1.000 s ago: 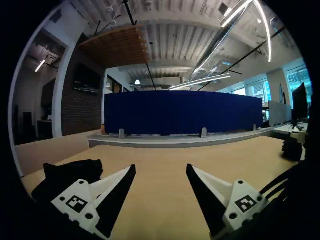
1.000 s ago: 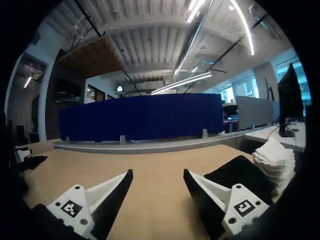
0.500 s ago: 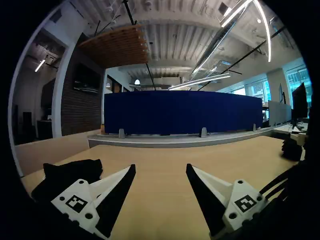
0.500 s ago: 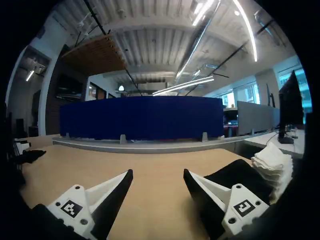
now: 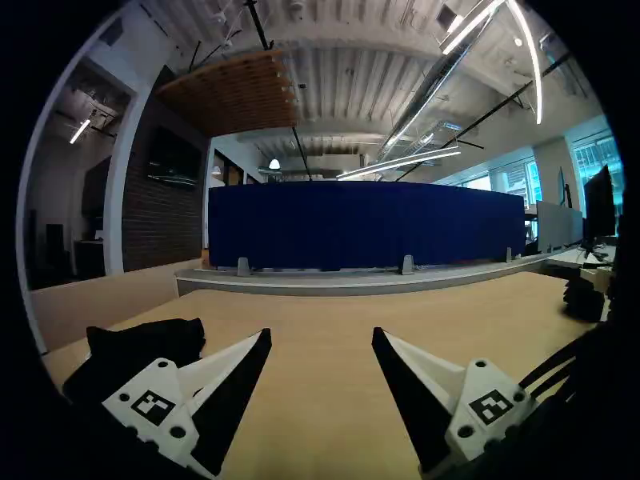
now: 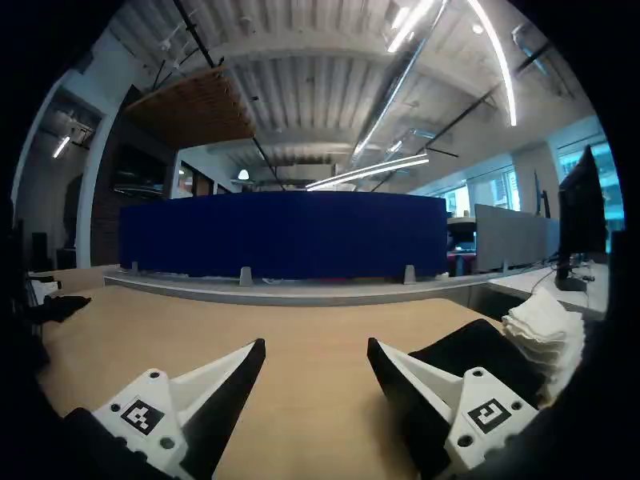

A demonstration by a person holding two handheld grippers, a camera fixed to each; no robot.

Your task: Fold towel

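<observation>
While my left claw (image 5: 319, 331) hangs wide, nothing between fingers, black towel (image 5: 140, 344) lies bunched on desk (image 5: 320, 312) behind its left finger, partly hidden by it. Right claw (image 6: 315, 342) wide too, gripping nothing. Second black towel (image 6: 480, 348) sits behind its right finger; white towel stack (image 6: 552, 328), folded, just beyond at desk edge. Blue divider (image 6: 280, 236) spans far edge. Monitor (image 6: 580, 216) on neighbouring desk. Count: two black towels, one white stack, one divider, one monitor.

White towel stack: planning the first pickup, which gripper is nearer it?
Right. The right gripper sits just left of the white towel stack; the left gripper is farther off across the table.
</observation>
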